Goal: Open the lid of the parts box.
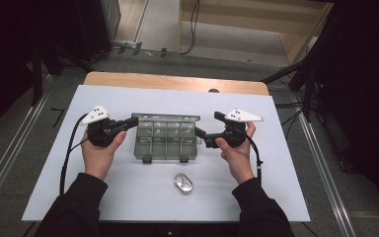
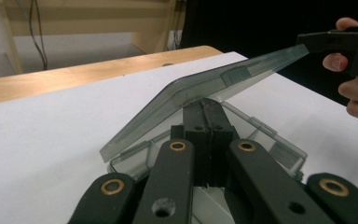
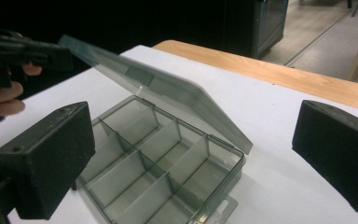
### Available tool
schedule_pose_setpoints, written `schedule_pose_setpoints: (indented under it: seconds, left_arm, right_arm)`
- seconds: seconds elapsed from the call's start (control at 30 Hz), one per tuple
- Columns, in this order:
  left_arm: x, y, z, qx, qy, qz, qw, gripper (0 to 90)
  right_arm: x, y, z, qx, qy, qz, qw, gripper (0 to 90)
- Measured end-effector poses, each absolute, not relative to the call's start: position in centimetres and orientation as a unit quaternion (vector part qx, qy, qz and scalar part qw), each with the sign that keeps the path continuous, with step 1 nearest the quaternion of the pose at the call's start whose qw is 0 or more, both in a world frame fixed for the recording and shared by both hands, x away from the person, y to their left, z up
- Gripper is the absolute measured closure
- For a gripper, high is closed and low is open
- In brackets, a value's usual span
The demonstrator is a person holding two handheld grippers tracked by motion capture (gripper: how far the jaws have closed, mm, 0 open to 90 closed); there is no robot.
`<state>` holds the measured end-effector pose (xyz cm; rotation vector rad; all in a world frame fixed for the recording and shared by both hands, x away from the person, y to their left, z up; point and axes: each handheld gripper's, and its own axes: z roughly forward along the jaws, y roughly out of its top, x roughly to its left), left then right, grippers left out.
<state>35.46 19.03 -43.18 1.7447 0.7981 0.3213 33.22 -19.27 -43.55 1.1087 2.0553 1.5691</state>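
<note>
A clear grey compartment box (image 1: 165, 143) sits mid-table on the white sheet, and its several compartments (image 3: 168, 154) look bare. Its lid (image 2: 205, 88) stands half raised at a slant. My left gripper (image 2: 204, 105) is shut, and its tips sit under the lid's left end (image 1: 131, 122), with the lid resting on them. My right gripper (image 3: 191, 154) is open, its pads (image 3: 46, 158) wide apart with nothing between them. It hovers just off the box's right end (image 1: 208, 126). In the right gripper view the left gripper (image 3: 51, 56) meets the lid's far corner.
A small shiny metal oval piece (image 1: 183, 183) lies on the white sheet (image 1: 128, 197) in front of the box. The wooden tabletop's rear edge (image 1: 177, 81) shows behind the sheet. Past the table are floor cables and dark stands.
</note>
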Motion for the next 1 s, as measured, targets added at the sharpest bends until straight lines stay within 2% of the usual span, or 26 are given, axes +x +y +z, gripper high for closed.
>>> schedule_pose_setpoints:
  seconds: [0.13,0.33,0.5,0.7,0.8,0.87,1.0]
  left_arm:
    - [35.9,19.0,-43.0,0.735,0.345,0.139,0.567,90.0]
    - [36.5,18.8,-43.0,0.732,0.352,0.144,0.566,89.9]
    - [36.7,18.9,-43.1,0.729,0.354,0.151,0.566,90.0]
    - [36.8,19.5,-43.2,0.729,0.361,0.167,0.557,89.8]
    - [36.8,19.6,-43.5,0.730,0.363,0.175,0.553,88.6]
    - [37.1,19.5,-43.8,0.730,0.373,0.185,0.542,79.8]
    - [37.9,19.2,-44.8,0.733,0.384,0.174,0.534,75.6]
  right_arm:
    - [33.8,-18.4,-43.9,0.402,0.720,0.529,0.197,0.0]
    - [35.1,-17.8,-44.5,0.416,0.715,0.525,0.200,34.0]
    - [35.5,-17.4,-44.3,0.417,0.711,0.519,0.227,58.7]
    - [35.3,-17.4,-43.7,0.407,0.698,0.537,0.241,73.1]
    - [35.3,-17.4,-43.7,0.411,0.696,0.536,0.244,75.9]
    - [35.3,-17.5,-43.7,0.417,0.692,0.539,0.240,77.0]
    - [35.4,-17.4,-43.8,0.426,0.685,0.541,0.236,77.2]
